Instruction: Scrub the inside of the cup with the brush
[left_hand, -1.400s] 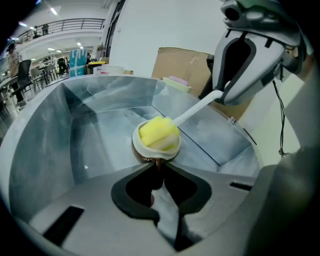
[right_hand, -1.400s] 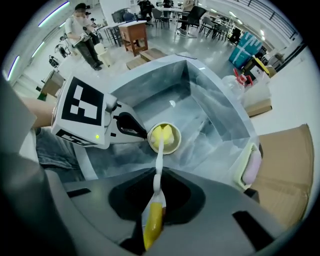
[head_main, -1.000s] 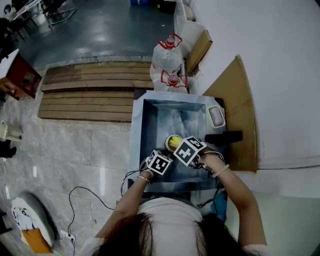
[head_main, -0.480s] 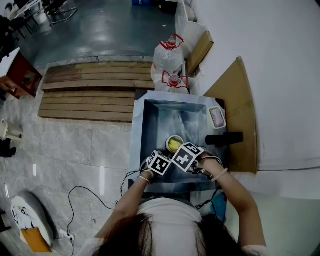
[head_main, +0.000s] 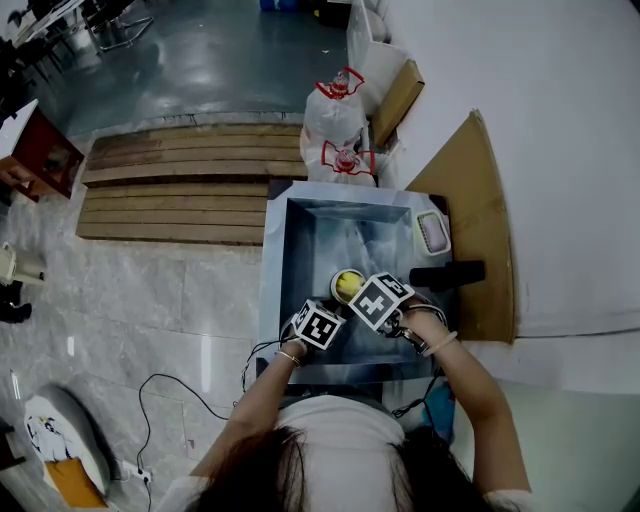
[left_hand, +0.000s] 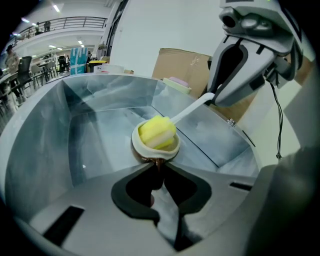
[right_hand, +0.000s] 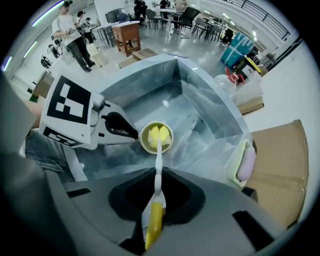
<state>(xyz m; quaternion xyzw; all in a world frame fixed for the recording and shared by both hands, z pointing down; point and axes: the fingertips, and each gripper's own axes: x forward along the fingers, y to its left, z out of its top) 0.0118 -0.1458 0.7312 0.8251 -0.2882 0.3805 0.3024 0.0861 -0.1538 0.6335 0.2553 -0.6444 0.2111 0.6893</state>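
Left gripper (left_hand: 159, 169): I keep it clamped on the cream-rimmed round cup (left_hand: 150, 152), steadying it inside the steel sink (left_hand: 75, 115). Right gripper (right_hand: 157, 192): clenched on the white-handled yellow sponge brush (right_hand: 158, 160), head down inside the cup for scrubbing.

Right gripper (right_hand: 158, 175) over a steel sink (right_hand: 200, 107), jaws clamped on a brush (right_hand: 159, 155) handle, yellow sponge head inside the cup (right_hand: 142, 142), left gripper (right_hand: 131, 133) at the cup's left rim, pink soap (right_hand: 245, 164) at right.
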